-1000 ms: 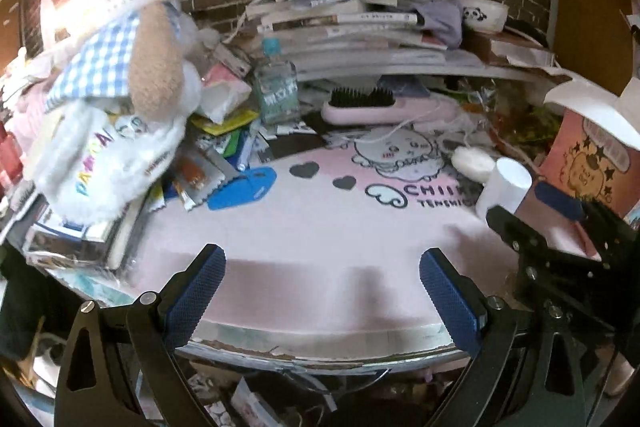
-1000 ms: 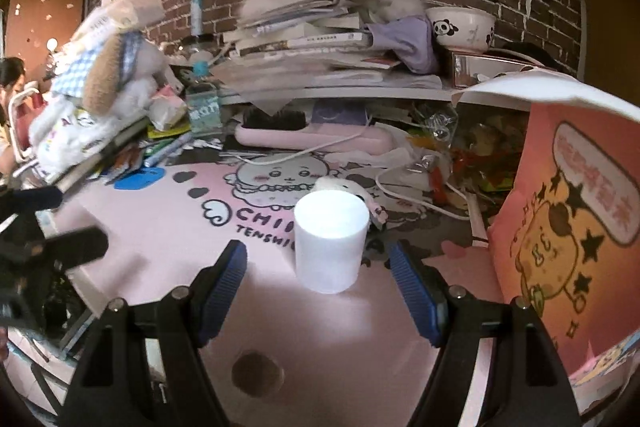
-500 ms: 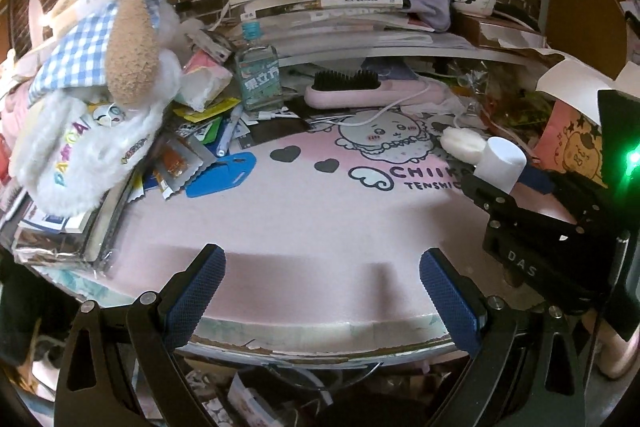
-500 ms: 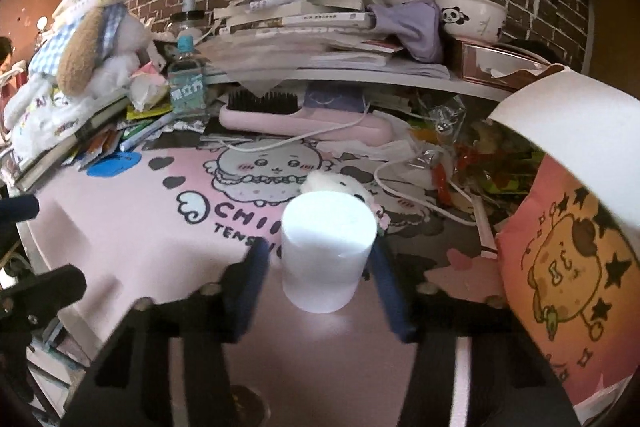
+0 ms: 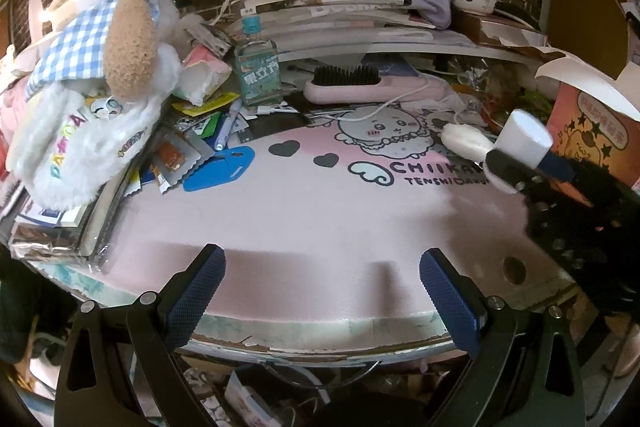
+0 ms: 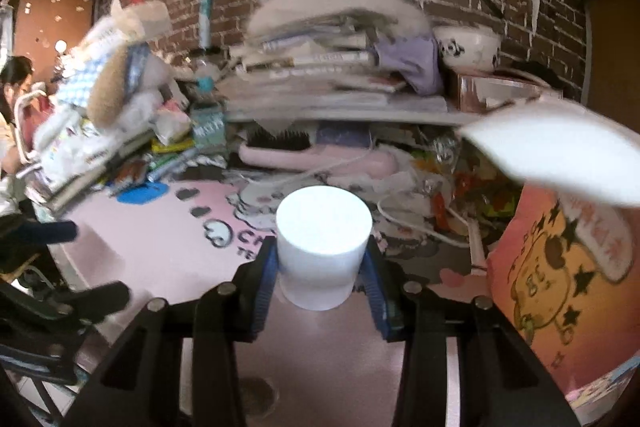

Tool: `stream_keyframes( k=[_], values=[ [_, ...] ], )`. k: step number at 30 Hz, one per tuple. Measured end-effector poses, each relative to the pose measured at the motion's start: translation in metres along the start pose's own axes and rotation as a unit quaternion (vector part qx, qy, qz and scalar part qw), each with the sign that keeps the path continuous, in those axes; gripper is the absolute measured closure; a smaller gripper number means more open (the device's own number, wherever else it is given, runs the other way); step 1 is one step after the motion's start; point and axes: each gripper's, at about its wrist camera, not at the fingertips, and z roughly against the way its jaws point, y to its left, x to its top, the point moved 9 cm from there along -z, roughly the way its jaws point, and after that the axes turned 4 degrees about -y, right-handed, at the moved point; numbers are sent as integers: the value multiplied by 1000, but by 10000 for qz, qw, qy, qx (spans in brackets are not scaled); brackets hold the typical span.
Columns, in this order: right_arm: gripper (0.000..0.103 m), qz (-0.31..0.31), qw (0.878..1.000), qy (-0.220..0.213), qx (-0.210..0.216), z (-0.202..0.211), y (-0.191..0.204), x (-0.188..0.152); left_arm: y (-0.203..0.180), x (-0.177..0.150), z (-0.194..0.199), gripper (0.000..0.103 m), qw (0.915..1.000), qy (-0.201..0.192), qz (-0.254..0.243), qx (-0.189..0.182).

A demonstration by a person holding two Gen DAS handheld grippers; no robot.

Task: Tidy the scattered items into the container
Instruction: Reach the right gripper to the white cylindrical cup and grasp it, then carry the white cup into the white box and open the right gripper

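Right gripper (image 6: 322,273): closed in since a second ago, now clamping the white cup (image 6: 323,245). Left gripper (image 5: 322,293): spread wide, holding nothing, over the near edge of the pink surface (image 5: 320,211).

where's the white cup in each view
Left wrist: white cup at the far right, held in the right gripper.
Right wrist: cup at centre bottom, clamped between the blue pads.
Shared landmark: pink brush lying behind the cup under the shelf.
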Motion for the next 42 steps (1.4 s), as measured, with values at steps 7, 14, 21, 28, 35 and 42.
stream_keyframes(
  k=[7,14,21,28,35,42],
  values=[
    [65,-160,9979,-393,493,35,8,33,-5,-2,-3,6,10000,50,-21,-40],
    [65,-257,9926,-908,768,79,2,77,-20,-4,-7,6,9997,94,-125,-202],
    [65,-761,9819,-1194,1258,122,-29,113,-41,-5,-10,6,9988,131,-279,-383],
    [65,-769,9886,-1260,307,142,-89,131,-52,-4,-11,6,9981,148,-374,-463],
    [65,-540,9930,-388,-977,117,-153,105,-69,-4,-11,6,9967,169,-492,-622],
    [65,-523,9894,323,-1319,84,-190,71,-88,-7,-14,6,9943,232,-643,-823]
  ],
)
